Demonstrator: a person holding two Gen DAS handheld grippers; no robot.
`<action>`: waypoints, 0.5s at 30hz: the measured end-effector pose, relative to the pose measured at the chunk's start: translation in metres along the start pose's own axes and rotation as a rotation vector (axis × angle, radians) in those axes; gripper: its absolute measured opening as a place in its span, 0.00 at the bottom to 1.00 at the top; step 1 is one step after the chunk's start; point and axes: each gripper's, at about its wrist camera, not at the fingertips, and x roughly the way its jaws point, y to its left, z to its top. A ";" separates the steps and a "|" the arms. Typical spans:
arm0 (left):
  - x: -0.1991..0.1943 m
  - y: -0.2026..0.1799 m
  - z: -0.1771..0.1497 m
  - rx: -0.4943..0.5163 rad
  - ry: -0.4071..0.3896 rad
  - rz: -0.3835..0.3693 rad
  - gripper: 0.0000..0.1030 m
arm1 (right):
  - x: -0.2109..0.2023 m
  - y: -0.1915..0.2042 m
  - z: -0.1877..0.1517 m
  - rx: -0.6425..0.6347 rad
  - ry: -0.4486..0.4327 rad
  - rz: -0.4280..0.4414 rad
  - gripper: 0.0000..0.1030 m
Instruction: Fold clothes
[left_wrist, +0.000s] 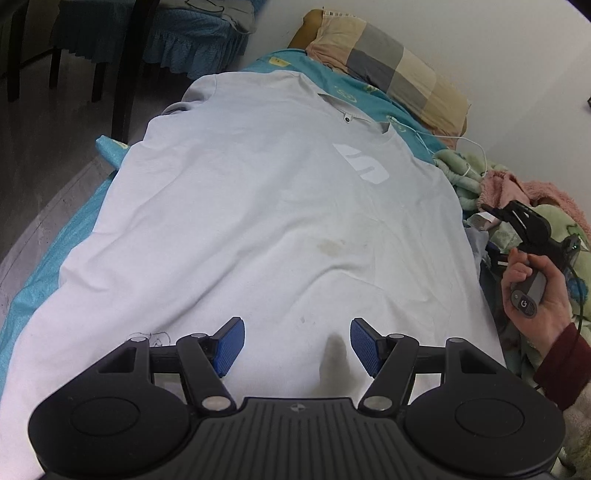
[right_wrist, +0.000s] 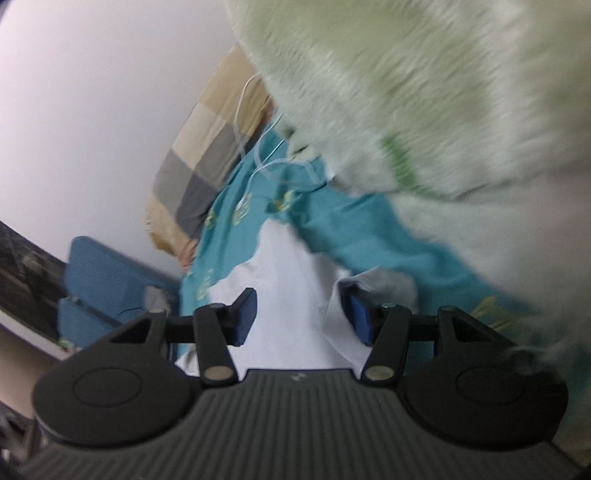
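Spread over a bed with a teal patterned sheet (left_wrist: 328, 79), against a white wall, the pale grey short-sleeved cotton T-shirt (left_wrist: 258, 206) lies flat and face up, collar toward the checked beige-and-grey pillow (left_wrist: 388, 62) at twelve o'clock. It looks laid out this way so that the sides and hem can be folded in cleanly. A heap of fluffy green and pink blankets (left_wrist: 532, 199) sits pushed to three o'clock, probably to keep the working area free.

From the left wrist view, the left gripper (left_wrist: 297, 347) hovers over the shirt's hem, blue pads apart and holding nothing; the shirt stretches away from it toward twelve o'clock. At three o'clock a hand (left_wrist: 535, 295) in a dark red sleeve carries the right gripper (left_wrist: 495, 210) at the shirt's edge.

In the blurred right wrist view, the right gripper stands with jaws apart, a stretch of the pale shirt showing between them; whether either pad touches cloth I cannot tell. My judgement: both tools are lining up for a first grasp.
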 end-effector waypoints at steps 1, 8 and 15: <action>0.000 -0.001 0.000 0.000 -0.001 0.000 0.64 | 0.005 0.002 -0.001 -0.005 0.032 -0.014 0.54; 0.000 -0.001 0.001 -0.010 0.000 0.001 0.64 | 0.027 0.003 -0.013 0.029 -0.019 -0.165 0.55; 0.001 0.000 0.003 -0.037 -0.009 -0.012 0.64 | 0.052 0.001 -0.009 0.031 -0.236 -0.123 0.55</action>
